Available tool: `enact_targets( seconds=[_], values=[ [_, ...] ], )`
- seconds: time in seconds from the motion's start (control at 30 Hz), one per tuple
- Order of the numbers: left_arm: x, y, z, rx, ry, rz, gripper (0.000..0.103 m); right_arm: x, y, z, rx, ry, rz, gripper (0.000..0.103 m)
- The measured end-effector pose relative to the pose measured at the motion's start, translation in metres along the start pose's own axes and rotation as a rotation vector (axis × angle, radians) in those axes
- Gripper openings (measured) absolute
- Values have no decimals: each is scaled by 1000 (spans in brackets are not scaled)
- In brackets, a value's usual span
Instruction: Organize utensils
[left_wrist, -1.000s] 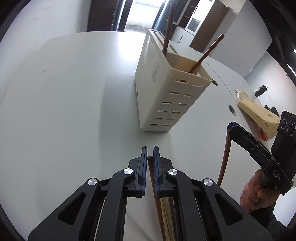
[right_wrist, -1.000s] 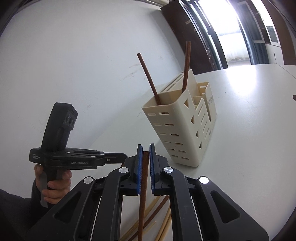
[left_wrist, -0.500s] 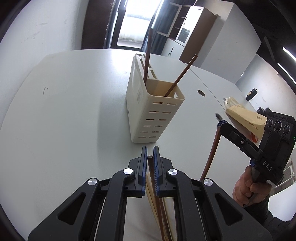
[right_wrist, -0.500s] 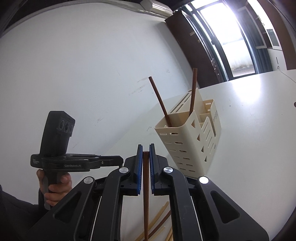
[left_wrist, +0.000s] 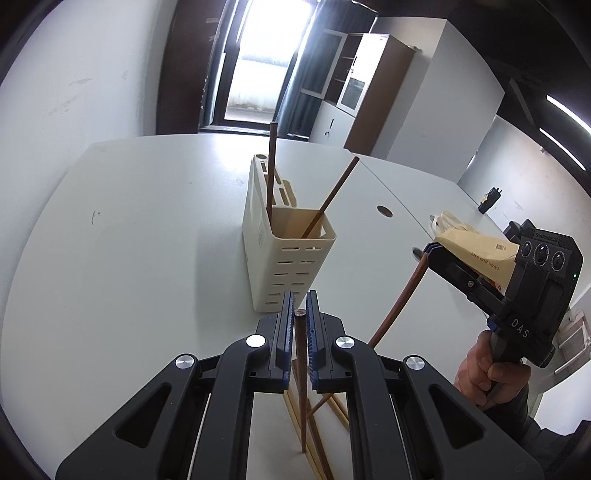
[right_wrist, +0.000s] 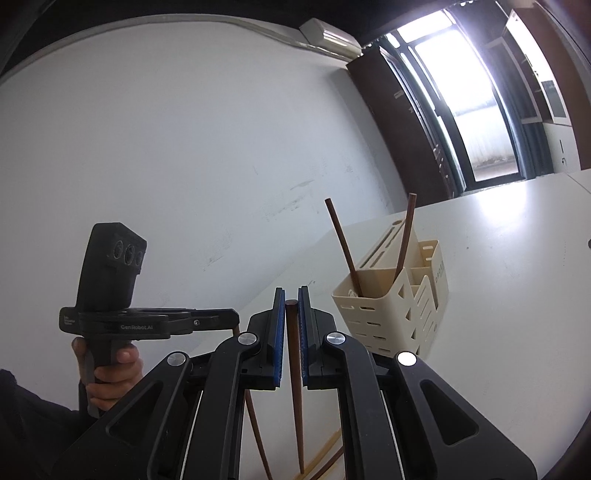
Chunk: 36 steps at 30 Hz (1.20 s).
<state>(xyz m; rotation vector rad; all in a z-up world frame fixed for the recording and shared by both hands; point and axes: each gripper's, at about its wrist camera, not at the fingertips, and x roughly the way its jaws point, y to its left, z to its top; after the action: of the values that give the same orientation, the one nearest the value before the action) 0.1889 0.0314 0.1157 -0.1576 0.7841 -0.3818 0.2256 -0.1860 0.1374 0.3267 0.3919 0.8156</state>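
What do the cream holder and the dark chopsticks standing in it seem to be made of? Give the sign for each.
Cream holder: probably moulded plastic, matt, judging by its even colour, rounded rim and clean cut slots.
Dark chopsticks: likely wood, perhaps lacquered, being reddish-brown, thin and straight; no grain can be made out.

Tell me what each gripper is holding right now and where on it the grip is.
The left gripper and the right gripper each clamp a dark brown chopstick near its thick top end, tip hanging down.
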Motion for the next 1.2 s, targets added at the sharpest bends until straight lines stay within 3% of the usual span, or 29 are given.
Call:
enact_targets(
  seconds=[0.4, 0.57, 0.6, 0.63, 0.67, 0.7, 0.77, 0.83, 0.9, 1.03, 1.2],
  values=[
    [-42, -11, 24, 36, -106, 15, 0, -3, 10, 31, -52, -66, -2, 8],
    [-40, -11, 31, 70, -128, 60, 2, 2, 6, 38, -56, -82, -14, 8],
    [-33, -9, 29, 74, -130, 83, 6, 2, 4, 37, -52, -83, -16, 8],
    [-21, -5, 24, 79, -135, 127, 37, 2, 2, 36, -46, -87, -20, 8],
    [-8, -1, 17, 104, -142, 152, 78, 1, 0, 33, -40, -87, -20, 8],
    [6, 0, 7, 163, -148, 115, 86, 1, -2, 31, -36, -87, -24, 8],
    [43, 0, -24, 279, -109, 21, 85, 1, -7, 27, -25, -86, -31, 8],
    [85, -4, -52, 368, -20, -7, 74, -1, -12, 26, -15, -87, -44, 8],
    [111, -4, -71, 426, 25, -10, 70, -1, -17, 27, -5, -90, -57, 8],
    [116, 0, -82, 495, 66, -139, 70, -10, -24, 26, 6, -101, -76, 8],
    [85, -24, -117, 722, 109, -274, 77, -17, -32, 24, 23, -117, -92, 8]
  ],
)
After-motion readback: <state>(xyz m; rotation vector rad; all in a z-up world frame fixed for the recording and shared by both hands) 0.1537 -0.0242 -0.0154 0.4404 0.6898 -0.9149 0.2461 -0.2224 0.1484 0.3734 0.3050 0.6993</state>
